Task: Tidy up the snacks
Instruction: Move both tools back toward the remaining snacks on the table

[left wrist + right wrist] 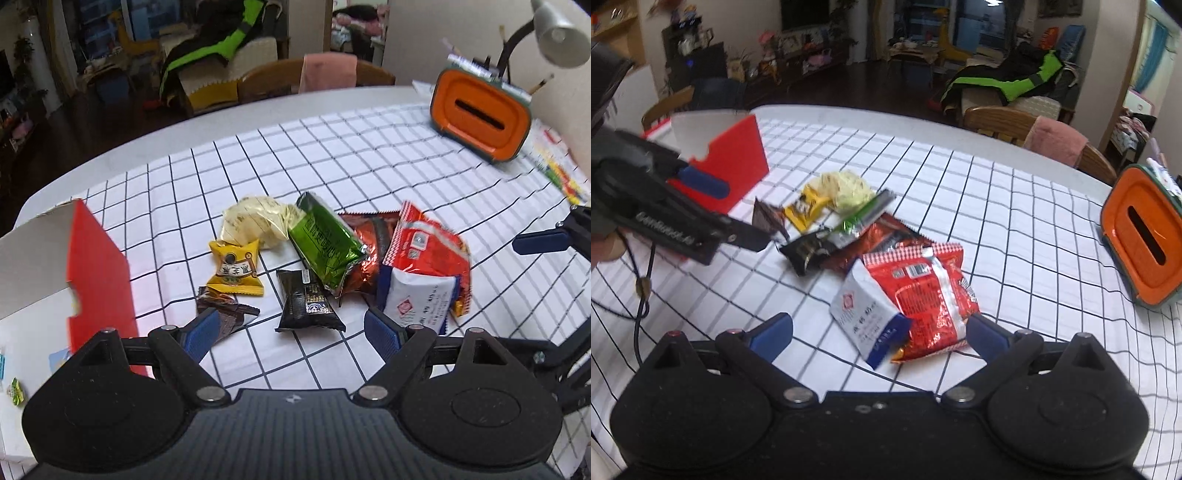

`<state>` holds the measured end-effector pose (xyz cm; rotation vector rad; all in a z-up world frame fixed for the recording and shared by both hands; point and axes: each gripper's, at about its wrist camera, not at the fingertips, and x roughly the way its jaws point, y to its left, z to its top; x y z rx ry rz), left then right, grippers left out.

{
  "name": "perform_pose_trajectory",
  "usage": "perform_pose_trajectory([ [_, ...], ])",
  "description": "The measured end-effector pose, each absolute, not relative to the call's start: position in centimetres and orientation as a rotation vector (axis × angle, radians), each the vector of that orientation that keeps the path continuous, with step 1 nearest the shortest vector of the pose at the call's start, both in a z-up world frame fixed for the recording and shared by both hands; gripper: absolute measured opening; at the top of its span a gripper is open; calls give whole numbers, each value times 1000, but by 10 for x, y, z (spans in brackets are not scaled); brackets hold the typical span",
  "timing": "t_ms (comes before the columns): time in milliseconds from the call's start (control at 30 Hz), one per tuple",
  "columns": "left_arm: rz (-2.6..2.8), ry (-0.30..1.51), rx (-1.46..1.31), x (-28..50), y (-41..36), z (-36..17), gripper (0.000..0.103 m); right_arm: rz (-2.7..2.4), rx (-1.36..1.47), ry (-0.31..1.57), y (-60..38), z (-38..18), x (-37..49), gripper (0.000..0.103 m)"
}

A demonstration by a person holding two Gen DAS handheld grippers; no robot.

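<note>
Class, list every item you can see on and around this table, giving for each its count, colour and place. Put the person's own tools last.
Snack packets: about eight, green, yellow, black, brown, red, cream, blue-white; heaped mid-table.
Box: one, red outside, white inside; table's left, open.
Tissue holder: one, orange; far right of table.
Checked cloth: one, white with dark lines; covering table.
Lamp: one, grey; behind the holder.
Chairs: two wooden, far edge; one with pink cloth.
Left gripper: black, blue pads, open above the black packet.
Right gripper: black, blue pads, open over the blue-white packet.
</note>
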<state>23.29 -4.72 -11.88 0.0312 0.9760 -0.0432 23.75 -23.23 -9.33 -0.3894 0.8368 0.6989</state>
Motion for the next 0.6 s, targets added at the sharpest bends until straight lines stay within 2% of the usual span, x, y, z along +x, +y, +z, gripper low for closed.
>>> perform_pose_trajectory([
  [600,-2,1103,-15,290,-53,-161,85,718,-301,934,-260,-121,339,95],
])
